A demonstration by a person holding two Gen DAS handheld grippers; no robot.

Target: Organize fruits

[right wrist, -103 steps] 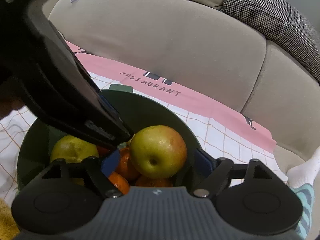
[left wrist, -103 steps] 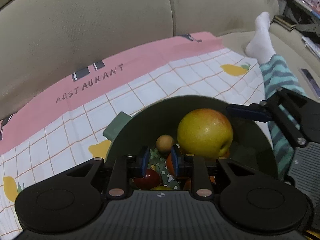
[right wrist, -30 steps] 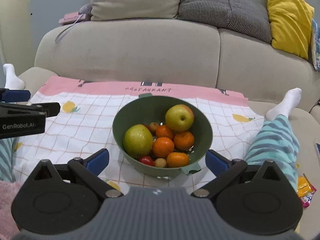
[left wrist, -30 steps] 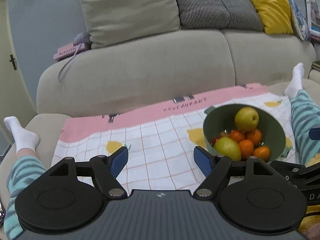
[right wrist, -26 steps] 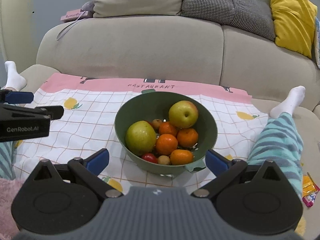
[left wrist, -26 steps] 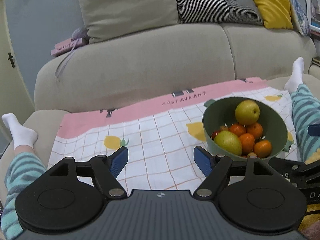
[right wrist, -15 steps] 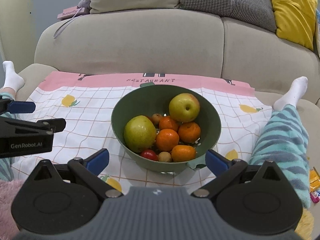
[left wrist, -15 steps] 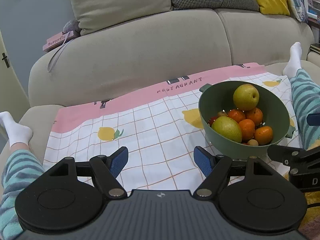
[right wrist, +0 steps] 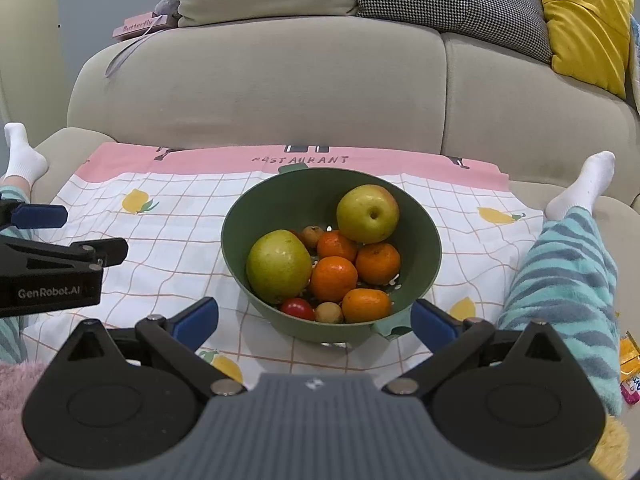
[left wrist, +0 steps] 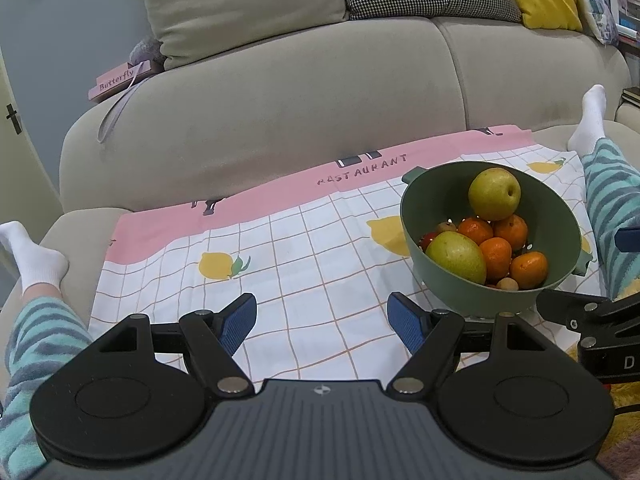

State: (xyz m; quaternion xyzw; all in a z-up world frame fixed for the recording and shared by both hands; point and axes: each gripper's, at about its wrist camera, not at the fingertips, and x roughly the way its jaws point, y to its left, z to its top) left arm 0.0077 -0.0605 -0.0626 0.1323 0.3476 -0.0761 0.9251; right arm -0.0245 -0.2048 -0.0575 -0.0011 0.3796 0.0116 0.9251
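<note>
A green bowl (right wrist: pixel 424 240) (left wrist: pixel 412 216) stands on the checked cloth (right wrist: pixel 172 240) on the sofa seat. Inside lie a yellow-green apple (right wrist: pixel 368 213) (left wrist: pixel 494 194), a green pear (right wrist: pixel 279 266) (left wrist: pixel 456 257), several oranges (right wrist: pixel 334 278), a small red fruit (right wrist: pixel 298 308) and small brown fruits (right wrist: pixel 329 313). My right gripper (right wrist: pixel 314 320) hangs open just in front of the bowl, empty. Over bare cloth to the bowl's left, my left gripper (left wrist: pixel 321 322) is open and empty too.
The sofa back (right wrist: pixel 256 80) rises behind the cloth, with cushions and a pink book (right wrist: pixel 138 26) on top. A person's striped legs and white socks lie at both sides (right wrist: pixel 572 256) (left wrist: pixel 36 264). Snack packets (right wrist: pixel 630 372) lie at the right edge.
Both grippers pulled back out of the bowl and opened; the apple stayed in the bowl. Over the last second they have drifted slightly closer to the cloth.
</note>
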